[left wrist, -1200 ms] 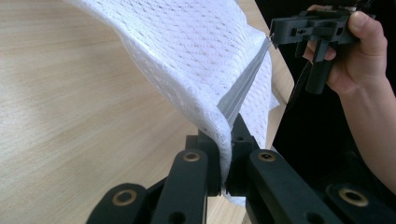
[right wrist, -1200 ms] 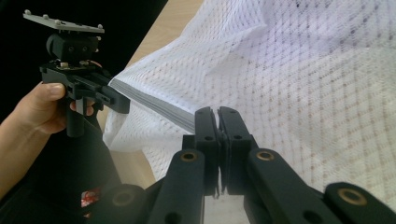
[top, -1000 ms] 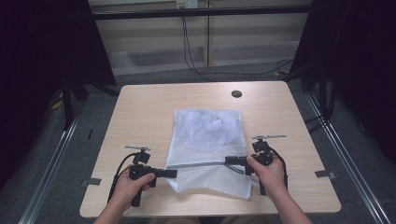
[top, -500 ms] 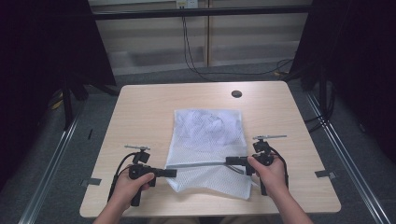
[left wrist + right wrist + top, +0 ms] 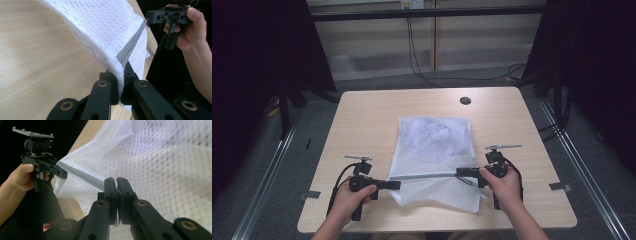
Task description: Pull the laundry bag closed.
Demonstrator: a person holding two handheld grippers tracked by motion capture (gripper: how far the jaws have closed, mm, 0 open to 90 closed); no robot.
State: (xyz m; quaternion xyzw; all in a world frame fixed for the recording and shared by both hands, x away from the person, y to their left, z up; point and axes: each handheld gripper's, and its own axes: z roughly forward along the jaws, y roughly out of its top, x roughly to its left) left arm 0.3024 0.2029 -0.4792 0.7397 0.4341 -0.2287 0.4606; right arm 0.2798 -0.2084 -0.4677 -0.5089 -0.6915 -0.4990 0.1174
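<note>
On the table (image 5: 362, 120), both grippers clamp an unlabelled mesh bag (image 5: 435, 145)

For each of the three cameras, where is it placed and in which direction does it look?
High view: above the person's side, looking forward and down on the table; both forearms and hands hold the left gripper and right gripper at the ends of the zipper of the white mesh bag.
Left gripper view: rides on the left gripper, looking along the zipper to the other hand.
Right gripper view: rides on the right gripper, looking back toward the other hand.
Shared: the mesh bag, the zipper and the table.
</note>
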